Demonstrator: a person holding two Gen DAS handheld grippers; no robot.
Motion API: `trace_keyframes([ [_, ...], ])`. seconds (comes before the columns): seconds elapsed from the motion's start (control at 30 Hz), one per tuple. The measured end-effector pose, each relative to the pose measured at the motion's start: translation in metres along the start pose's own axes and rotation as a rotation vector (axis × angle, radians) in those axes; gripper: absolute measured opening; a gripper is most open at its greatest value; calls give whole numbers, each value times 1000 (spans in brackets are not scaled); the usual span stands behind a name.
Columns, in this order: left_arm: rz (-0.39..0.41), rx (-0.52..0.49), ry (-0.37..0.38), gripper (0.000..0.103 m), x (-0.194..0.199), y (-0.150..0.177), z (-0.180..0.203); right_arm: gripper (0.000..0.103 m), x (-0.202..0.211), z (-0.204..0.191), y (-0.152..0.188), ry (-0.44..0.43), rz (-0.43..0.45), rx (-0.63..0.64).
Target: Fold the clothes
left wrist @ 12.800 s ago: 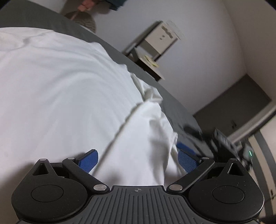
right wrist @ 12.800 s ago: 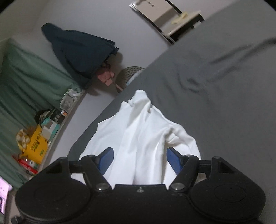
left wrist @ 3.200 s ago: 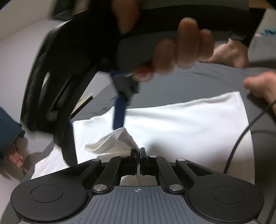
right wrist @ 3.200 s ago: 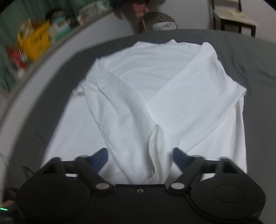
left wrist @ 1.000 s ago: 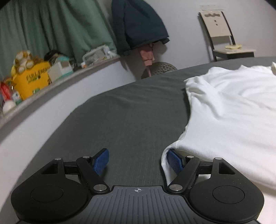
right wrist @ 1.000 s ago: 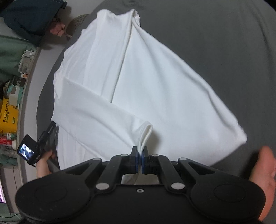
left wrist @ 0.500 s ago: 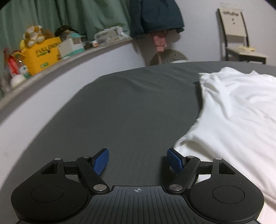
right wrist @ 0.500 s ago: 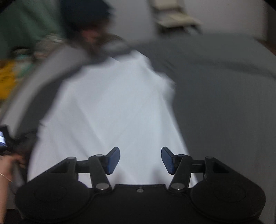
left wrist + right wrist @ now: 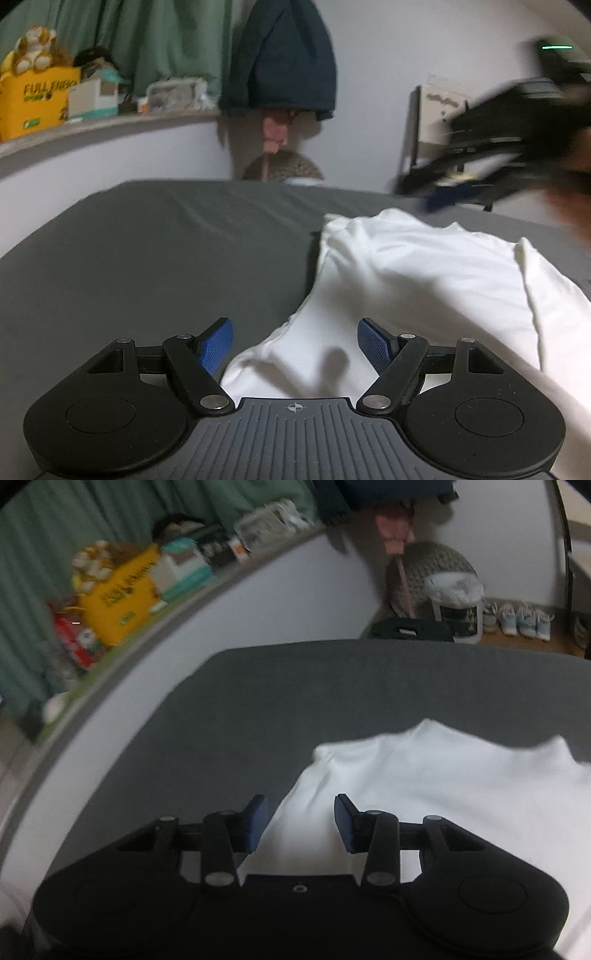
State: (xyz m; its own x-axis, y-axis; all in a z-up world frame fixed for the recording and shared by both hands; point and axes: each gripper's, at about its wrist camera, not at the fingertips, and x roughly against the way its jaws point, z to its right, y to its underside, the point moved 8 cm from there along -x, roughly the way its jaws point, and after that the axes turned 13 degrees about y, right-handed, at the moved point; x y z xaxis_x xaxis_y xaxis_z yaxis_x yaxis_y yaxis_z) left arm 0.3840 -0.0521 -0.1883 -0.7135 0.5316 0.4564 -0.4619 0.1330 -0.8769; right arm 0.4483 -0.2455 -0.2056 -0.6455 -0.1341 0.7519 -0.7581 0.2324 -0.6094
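Observation:
A white shirt point(image 9: 417, 273) lies partly folded on the grey bed point(image 9: 147, 240), its left edge running between the blue pads of my left gripper point(image 9: 295, 347), which is open low over the fabric. In the right wrist view the white shirt point(image 9: 443, 786) spreads to the right, and my right gripper point(image 9: 300, 823) stands open above its upper left edge near the grey bed point(image 9: 229, 716) surface. The right gripper point(image 9: 450, 195) also shows blurred at the upper right of the left wrist view, above the shirt's far end.
A curved ledge point(image 9: 92, 129) holds a yellow box point(image 9: 37, 101) and clutter before a green curtain. A dark jacket point(image 9: 284, 55) hangs on the wall above a woven basket point(image 9: 282, 170). A chair point(image 9: 439, 122) stands right. Shoes point(image 9: 521, 620) and a bin point(image 9: 456, 605) sit on the floor.
My left gripper has swung right so the shirt's edge now lies between its fingers. My right gripper let go of the folded fabric, opened, and moved to the shirt's upper left corner.

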Motion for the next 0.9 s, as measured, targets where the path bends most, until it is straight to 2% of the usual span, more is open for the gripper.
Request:
trace_keyframes([
  [0.07,43,-18,45,75,1,-2,5,40,-22,3,-5,2,-35,4],
  [0.1,56,-14,70,75,0,-2,6,40,-22,5,3,-10,-46,10],
  [0.17,81,-8,118,75,-1,-3,7,40,-32,6,9,-53,-86,17],
  [0.2,86,-6,136,75,-2,-2,7,37,-38,5,11,-81,-111,19],
  [0.23,89,-2,145,75,-3,-1,6,32,-40,4,15,-109,-132,22],
  [0.3,84,21,155,75,-6,2,3,7,-43,3,22,-157,-156,36],
  [0.33,82,36,157,75,-7,3,0,4,-47,2,19,-173,-149,37],
  [0.43,77,75,130,75,-9,7,-6,3,-50,-3,11,-193,-104,36],
  [0.5,74,102,111,75,-11,10,-10,2,-60,-9,3,-171,-90,37],
  [0.7,41,177,36,75,-16,20,-25,2,-88,-13,-6,-84,-144,13],
  [0.73,27,185,23,75,-18,22,-28,2,-90,-13,-7,-78,-156,1],
  [0.83,-1,195,-7,75,-21,27,-31,20,-73,-12,-13,-66,-149,-20],
  [0.9,-10,165,-24,75,-22,26,-28,45,-45,-6,-17,-52,-94,-13],
])
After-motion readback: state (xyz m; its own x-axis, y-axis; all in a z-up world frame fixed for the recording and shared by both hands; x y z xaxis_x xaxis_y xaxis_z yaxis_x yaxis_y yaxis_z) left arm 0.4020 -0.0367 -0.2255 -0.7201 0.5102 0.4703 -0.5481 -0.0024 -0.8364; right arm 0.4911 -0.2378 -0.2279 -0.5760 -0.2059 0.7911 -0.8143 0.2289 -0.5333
